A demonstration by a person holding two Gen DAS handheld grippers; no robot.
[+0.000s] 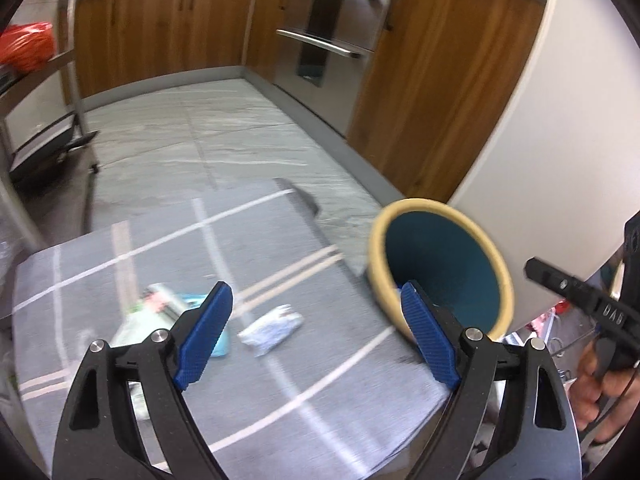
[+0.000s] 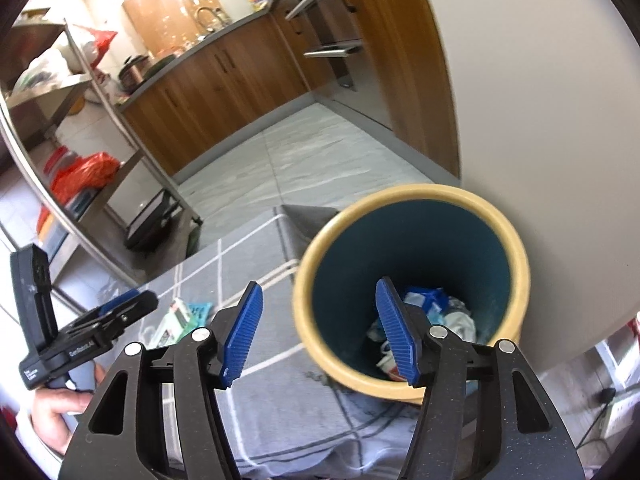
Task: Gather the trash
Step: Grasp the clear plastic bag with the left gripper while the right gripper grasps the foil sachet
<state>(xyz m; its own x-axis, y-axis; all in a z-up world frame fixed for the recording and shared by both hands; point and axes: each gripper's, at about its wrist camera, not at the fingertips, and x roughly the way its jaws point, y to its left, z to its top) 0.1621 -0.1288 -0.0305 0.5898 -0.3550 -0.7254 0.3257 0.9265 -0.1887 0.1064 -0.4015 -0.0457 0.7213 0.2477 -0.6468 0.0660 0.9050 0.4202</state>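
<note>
A blue bin with a cream rim (image 1: 440, 264) stands at the right edge of a grey checked tablecloth (image 1: 200, 248). In the right wrist view the bin (image 2: 412, 280) holds several crumpled wrappers (image 2: 436, 312). A crumpled white wrapper (image 1: 272, 328) lies on the cloth just ahead of my left gripper (image 1: 316, 336), which is open and empty. A green-and-white packet (image 1: 148, 308) and a teal wrapper lie to its left, also in the right wrist view (image 2: 180, 316). My right gripper (image 2: 320, 332) is open and empty, over the bin's near rim.
Wooden kitchen cabinets (image 1: 160, 28) and a steel oven (image 1: 328, 48) line the far side of a grey tiled floor. A metal shelf rack (image 2: 80, 92) with red bags stands at left. A white wall (image 1: 560, 120) rises right behind the bin.
</note>
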